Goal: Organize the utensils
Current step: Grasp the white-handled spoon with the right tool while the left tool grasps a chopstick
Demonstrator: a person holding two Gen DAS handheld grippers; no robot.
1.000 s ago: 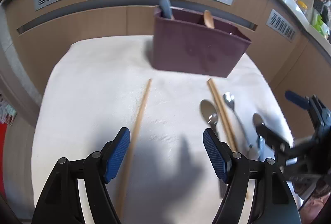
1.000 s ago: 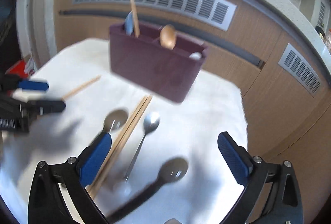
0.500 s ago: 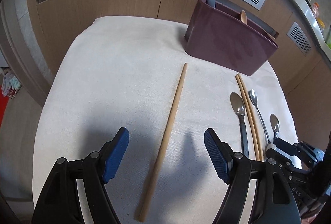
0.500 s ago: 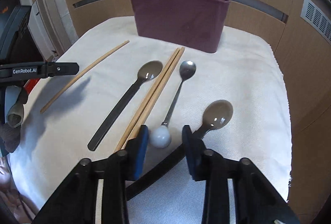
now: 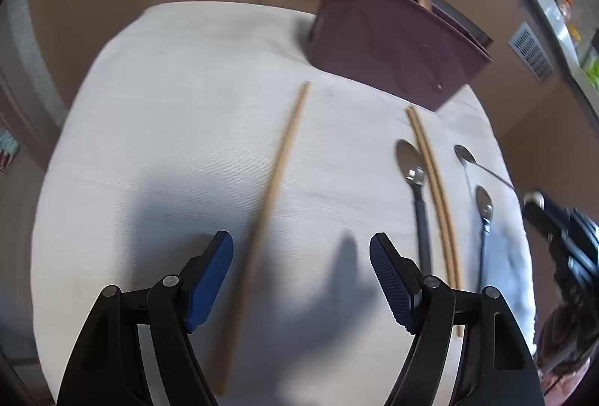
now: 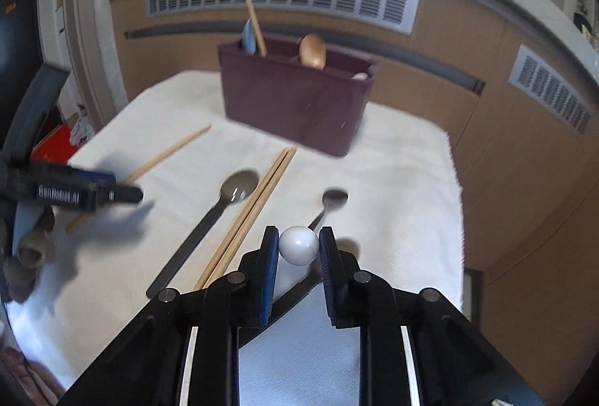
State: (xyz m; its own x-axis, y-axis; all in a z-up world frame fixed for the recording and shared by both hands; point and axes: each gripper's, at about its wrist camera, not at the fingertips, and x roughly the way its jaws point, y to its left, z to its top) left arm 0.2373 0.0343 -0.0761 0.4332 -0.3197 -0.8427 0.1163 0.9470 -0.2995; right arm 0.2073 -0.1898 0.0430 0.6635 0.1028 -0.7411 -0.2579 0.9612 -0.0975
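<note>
Three metal spoons. Three loose chopsticks: one single, one pair. One maroon holder, containing one wooden spoon, one chopstick.

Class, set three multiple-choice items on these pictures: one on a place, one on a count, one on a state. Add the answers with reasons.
1. Where does the holder stand?
A. At the far end of the cloth
B. On the floor
C. Right between the left gripper's fingers

2. How many chopsticks lie on the cloth?
A. One
B. Three
C. Six

3. What is the state of the left gripper?
A. Shut on a spoon
B. Shut on a chopstick
C. Open, holding nothing

Answers:
1. A, as the holder sits on the cloth's far end by the wooden wall.
2. B, as one lone chopstick lies mid-cloth and a pair lies side by side among the spoons.
3. C, as its blue pads stand wide apart above the lone chopstick and touch nothing.
</note>
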